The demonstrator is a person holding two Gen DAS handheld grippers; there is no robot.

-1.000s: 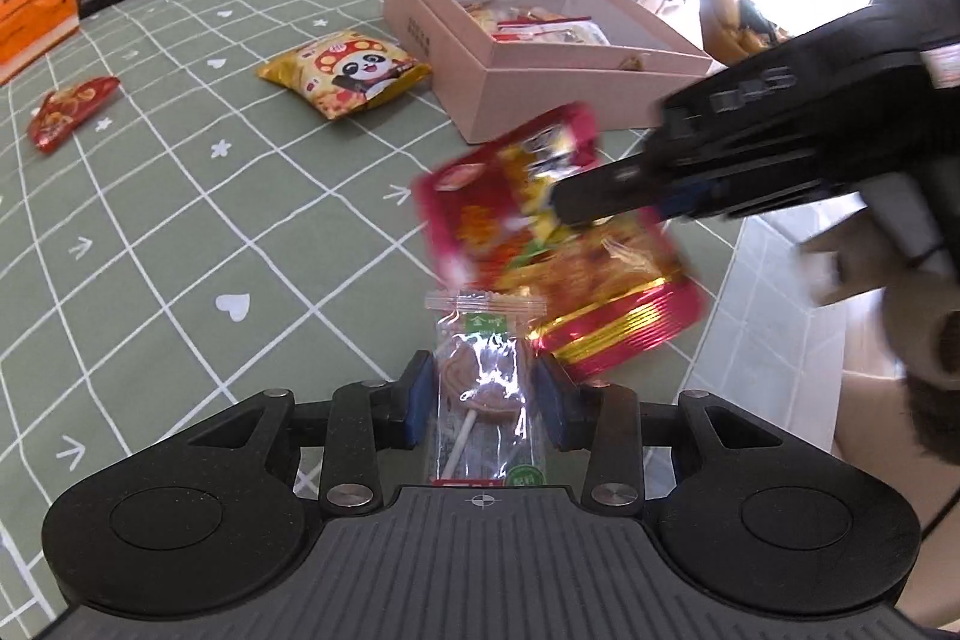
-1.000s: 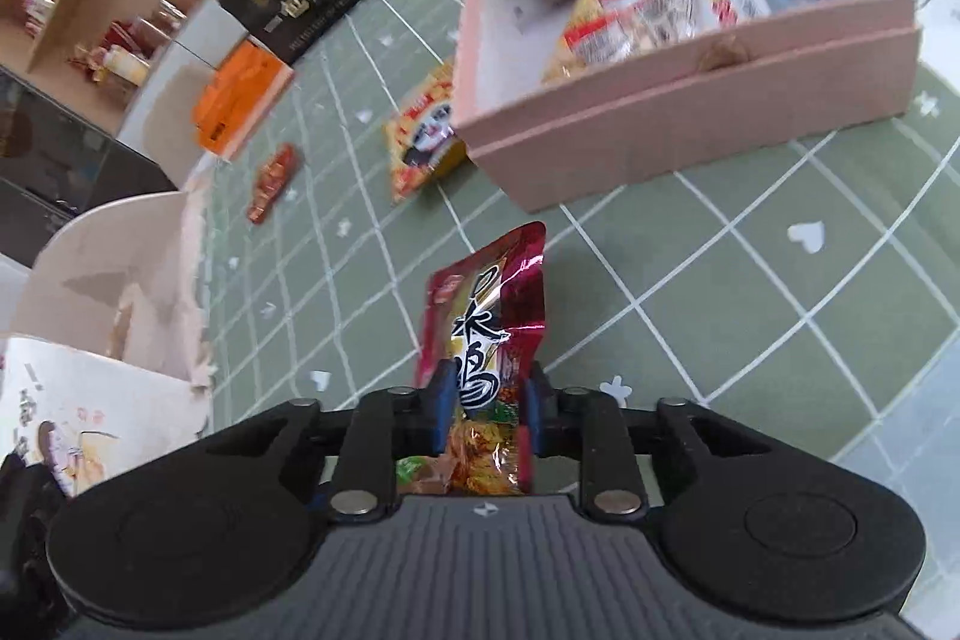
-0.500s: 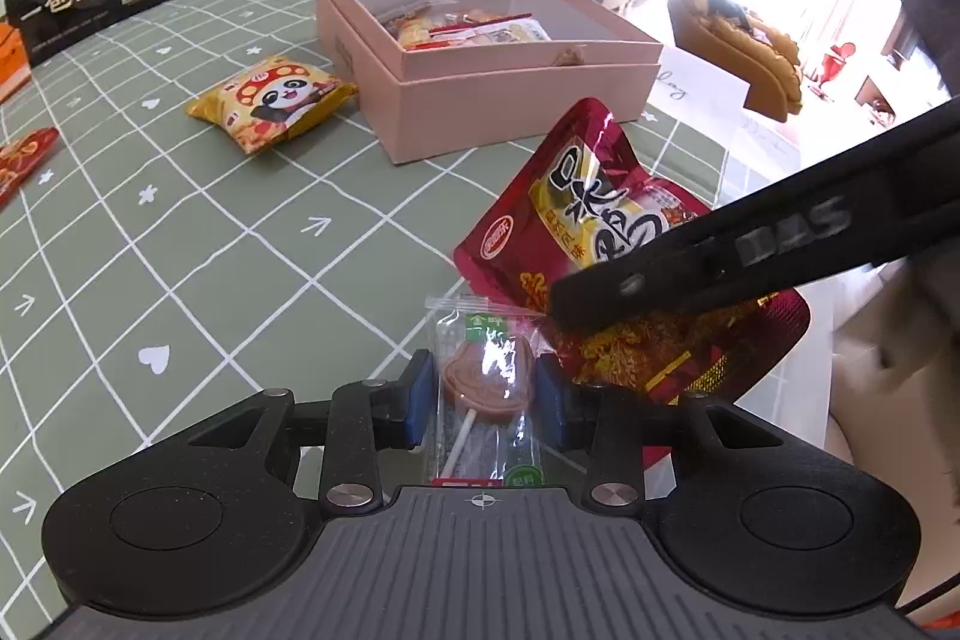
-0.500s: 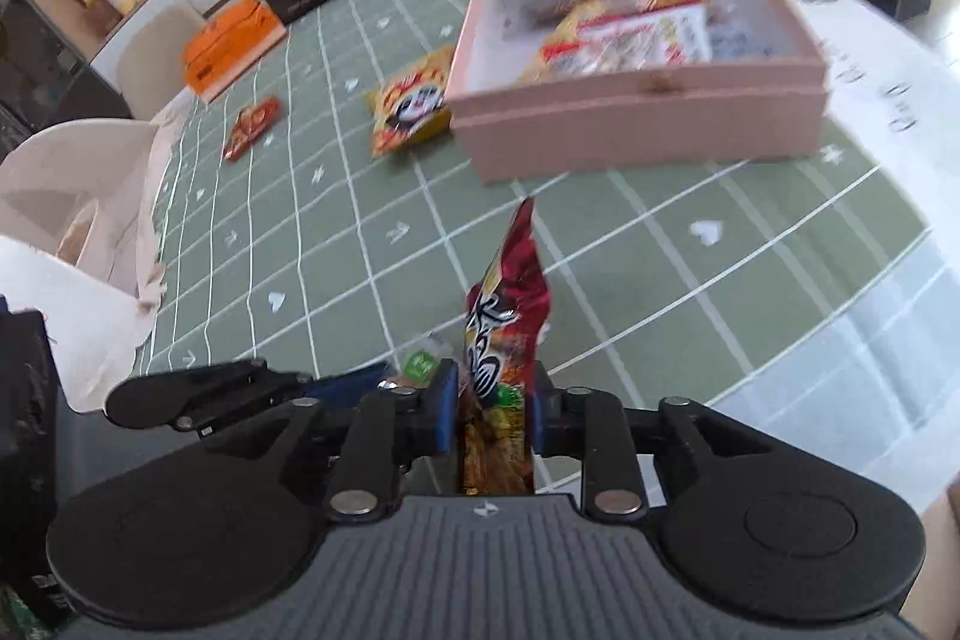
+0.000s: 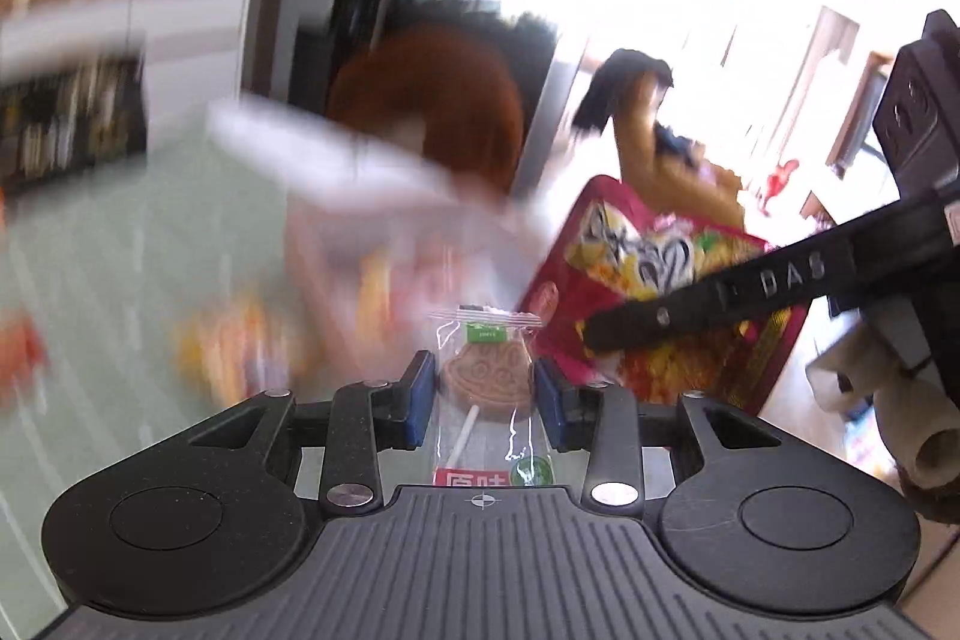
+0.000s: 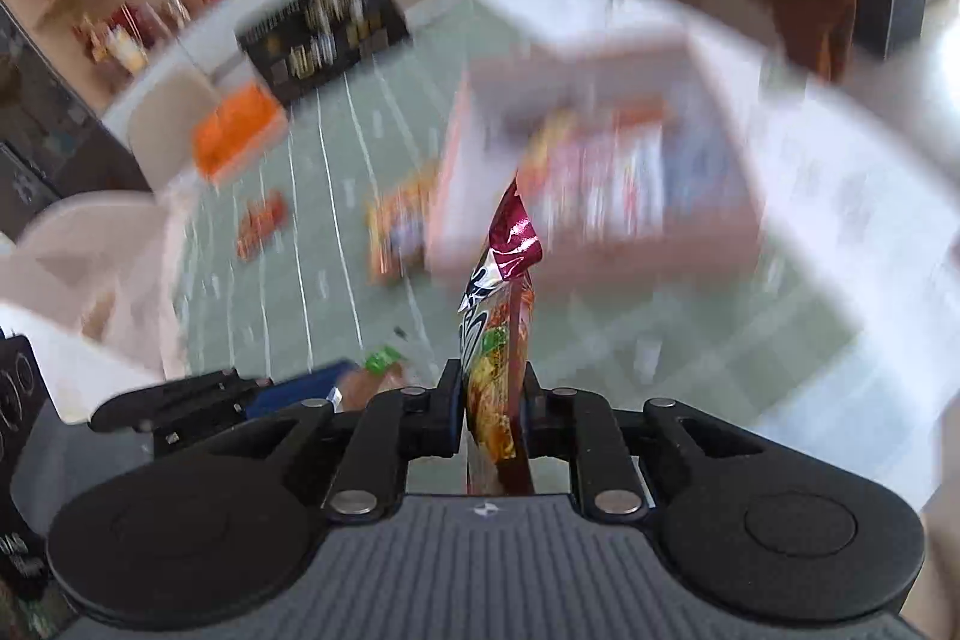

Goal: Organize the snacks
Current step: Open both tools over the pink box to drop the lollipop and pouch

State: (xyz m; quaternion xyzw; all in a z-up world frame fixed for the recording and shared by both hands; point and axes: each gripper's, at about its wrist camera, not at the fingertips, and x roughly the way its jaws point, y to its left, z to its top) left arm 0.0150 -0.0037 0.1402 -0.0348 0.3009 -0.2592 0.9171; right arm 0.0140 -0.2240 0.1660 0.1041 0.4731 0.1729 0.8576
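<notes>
since 0.5 s ago both views have swung up and toward the pink box (image 6: 600, 172), which now sits larger and smeared by motion blur, with the green gridded desk (image 6: 312, 280) streaking beneath it.

the left gripper (image 5: 485, 394) is clamped on a lollipop packet (image 5: 487, 376): a clear wrapper around a brown, swirl-patterned sweet on a white stick, with a small green label at the top, a red label with white chinese characters at the bottom and a round green mark beside it. in the right wrist view this gripper shows low on the left (image 6: 252, 394).

the right gripper (image 6: 493, 400) is clamped on a red snack bag (image 6: 498, 340), held edge-on and upright, its crimped top twisted toward the box. in the left wrist view the bag (image 5: 630, 280) faces the camera, red with yellow and large black-and-white characters too blurred to read, and the right gripper's finger (image 5: 720, 301) crossing it reads "das".

the 2 held snacks are just beside each other, above the desk and short of the box. the box is open-topped with packets inside. a yellow packet (image 6: 399, 235) lies near its left wall, and a small red packet (image 6: 261, 223) and an orange box (image 6: 240, 136) lie farther left.
</notes>
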